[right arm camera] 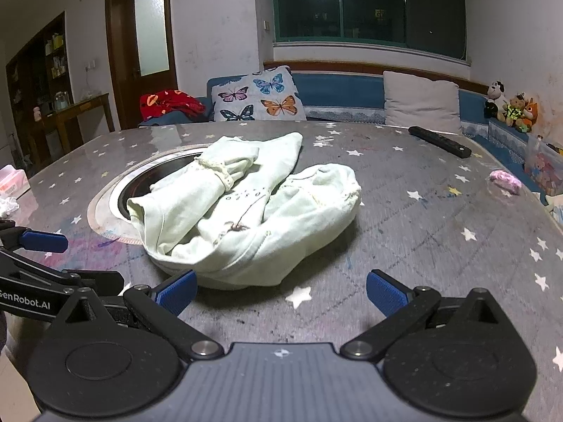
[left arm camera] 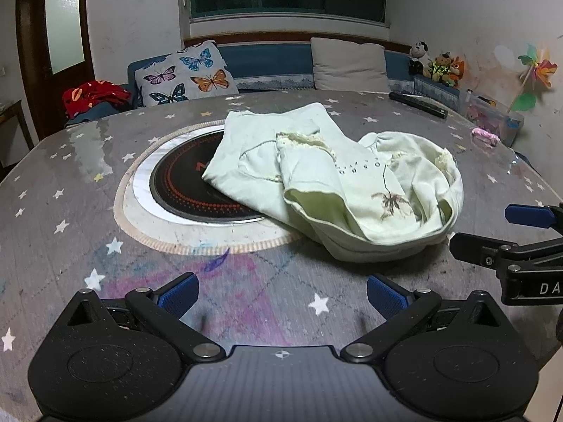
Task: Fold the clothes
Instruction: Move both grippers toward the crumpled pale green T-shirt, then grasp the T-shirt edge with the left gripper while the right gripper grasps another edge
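Observation:
A crumpled pale green garment [left arm camera: 337, 176] with a small palm print lies bunched on the star-patterned table [left arm camera: 70, 190], partly over a round black cooktop [left arm camera: 183, 179]. It also shows in the right wrist view [right arm camera: 246, 207]. My left gripper [left arm camera: 281, 293] is open and empty, near the table's front edge, short of the garment. My right gripper [right arm camera: 281, 293] is open and empty, just in front of the garment's near edge. The right gripper also shows at the right of the left wrist view [left arm camera: 489, 234], open, beside the garment.
A black remote [right arm camera: 440, 141] lies at the back right of the table, and a small pink thing [right arm camera: 505, 180] near the right edge. A sofa with a butterfly cushion [left arm camera: 186, 74], a red cloth [left arm camera: 93, 96] and plush toys [left arm camera: 436, 63] stands behind the table.

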Action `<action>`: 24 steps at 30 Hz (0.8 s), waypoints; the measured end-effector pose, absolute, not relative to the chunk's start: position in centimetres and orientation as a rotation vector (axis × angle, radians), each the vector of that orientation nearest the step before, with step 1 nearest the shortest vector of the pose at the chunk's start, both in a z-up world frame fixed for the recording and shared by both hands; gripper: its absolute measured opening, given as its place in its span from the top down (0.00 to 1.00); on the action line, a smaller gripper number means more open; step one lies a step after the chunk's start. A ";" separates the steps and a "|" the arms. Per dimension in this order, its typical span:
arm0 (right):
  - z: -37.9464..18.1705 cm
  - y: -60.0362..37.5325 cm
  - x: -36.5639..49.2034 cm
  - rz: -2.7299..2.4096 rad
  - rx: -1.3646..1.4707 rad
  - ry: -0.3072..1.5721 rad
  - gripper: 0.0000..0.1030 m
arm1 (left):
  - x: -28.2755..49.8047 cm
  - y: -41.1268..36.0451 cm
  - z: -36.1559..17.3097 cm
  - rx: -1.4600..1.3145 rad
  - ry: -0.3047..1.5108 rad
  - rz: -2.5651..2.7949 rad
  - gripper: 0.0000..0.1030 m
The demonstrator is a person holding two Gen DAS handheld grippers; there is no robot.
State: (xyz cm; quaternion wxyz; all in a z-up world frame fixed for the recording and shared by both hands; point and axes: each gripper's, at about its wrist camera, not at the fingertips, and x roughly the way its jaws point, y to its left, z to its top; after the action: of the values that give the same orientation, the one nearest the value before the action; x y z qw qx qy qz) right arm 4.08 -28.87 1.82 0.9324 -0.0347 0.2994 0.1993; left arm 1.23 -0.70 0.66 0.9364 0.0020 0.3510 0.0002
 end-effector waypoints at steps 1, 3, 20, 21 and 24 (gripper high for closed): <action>1.9 -28.8 4.2 0.408 -0.070 0.613 0.00 | 1.4 -0.6 0.8 0.005 0.714 0.001 0.00; 2.1 -28.7 4.5 0.410 -0.069 0.612 0.00 | 1.7 -0.5 1.2 0.007 0.706 0.002 0.00; 4.1 -28.6 9.5 0.401 -0.081 0.599 0.00 | 7.2 2.2 4.2 0.016 0.643 0.052 0.01; 4.2 -28.6 10.0 0.400 -0.080 0.601 0.00 | 7.8 2.4 4.4 0.009 0.644 0.046 0.01; 4.4 -28.5 11.8 0.397 -0.076 0.609 0.01 | 9.7 2.5 4.6 -0.008 0.652 0.018 0.06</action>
State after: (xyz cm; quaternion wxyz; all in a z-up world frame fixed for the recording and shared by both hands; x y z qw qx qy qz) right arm 11.84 -28.54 4.41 0.9339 -0.0371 0.2978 0.1943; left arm 9.70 2.49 4.63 0.9473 -0.0042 0.3202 0.0087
